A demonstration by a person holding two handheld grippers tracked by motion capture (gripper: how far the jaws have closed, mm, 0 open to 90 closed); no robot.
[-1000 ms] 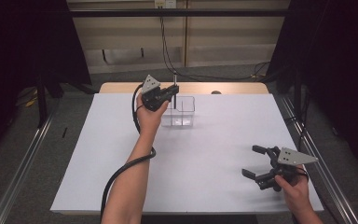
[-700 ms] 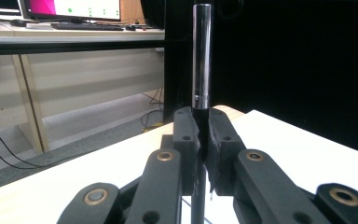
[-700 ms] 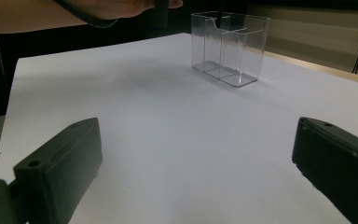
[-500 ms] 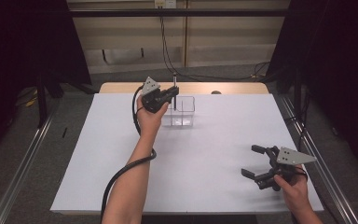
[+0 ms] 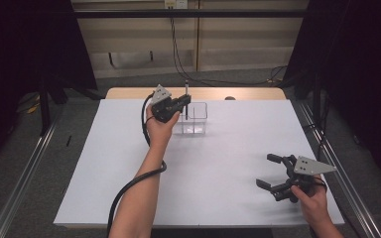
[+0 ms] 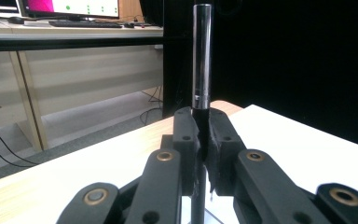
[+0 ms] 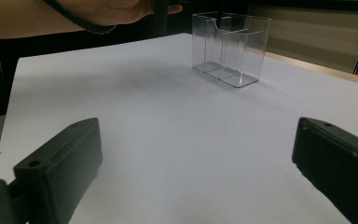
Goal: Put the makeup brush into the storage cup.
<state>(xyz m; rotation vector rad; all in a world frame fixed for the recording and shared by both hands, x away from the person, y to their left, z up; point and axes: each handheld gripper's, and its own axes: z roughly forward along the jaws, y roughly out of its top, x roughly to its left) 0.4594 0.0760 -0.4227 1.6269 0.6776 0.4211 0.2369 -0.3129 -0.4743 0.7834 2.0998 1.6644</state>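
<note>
Two hand-held grippers are seen over a white table. A thin black cylindrical pen is clamped upright between the jaws of the left gripper, which is held at the far side of the table, just beside a clear plastic two-compartment holder. The pen is held above the holder's left edge; whether its lower end is inside a compartment cannot be told. The right gripper is held low over the near right part of the table, well apart from the holder, with its jaws spread wide and nothing between them.
</note>
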